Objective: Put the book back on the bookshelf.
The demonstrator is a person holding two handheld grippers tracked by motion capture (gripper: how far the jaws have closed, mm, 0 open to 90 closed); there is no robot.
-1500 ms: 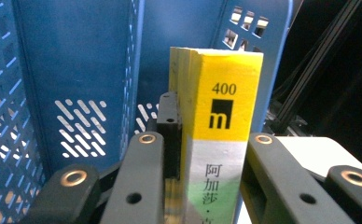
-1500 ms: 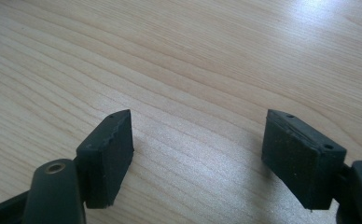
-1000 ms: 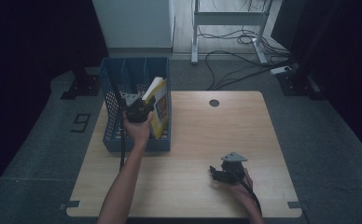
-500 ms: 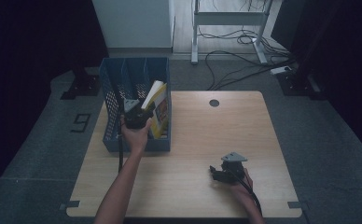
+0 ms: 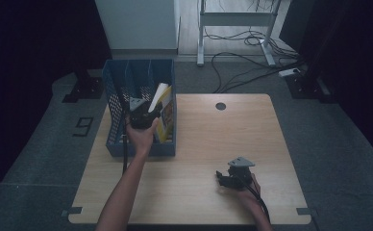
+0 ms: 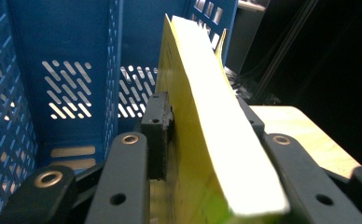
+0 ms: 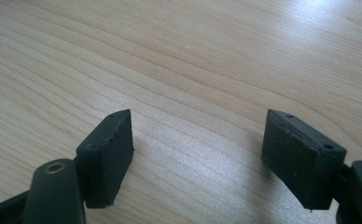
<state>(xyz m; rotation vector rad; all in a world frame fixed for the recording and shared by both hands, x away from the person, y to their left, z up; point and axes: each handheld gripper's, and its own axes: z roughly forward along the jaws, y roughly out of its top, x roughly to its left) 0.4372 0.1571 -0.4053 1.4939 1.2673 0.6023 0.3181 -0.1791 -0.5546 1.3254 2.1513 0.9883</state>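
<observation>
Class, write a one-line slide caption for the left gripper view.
Left gripper, jaws just opening around a yellow book standing in the blue file organizer.

We note a yellow-covered book (image 6: pixel 202 140) with a white page edge between the black fingers (image 6: pixel 156 135), a blue file rack (image 5: pixel 122 91) pierced with slotted cut-outs beyond them, and pale wood-grain table (image 7: pixel 193 56) under the other black fingers (image 7: pixel 107 156).

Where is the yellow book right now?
The yellow book stands in the rightmost slot of the blue file rack at the table's left, between the left gripper's jaws.
</observation>
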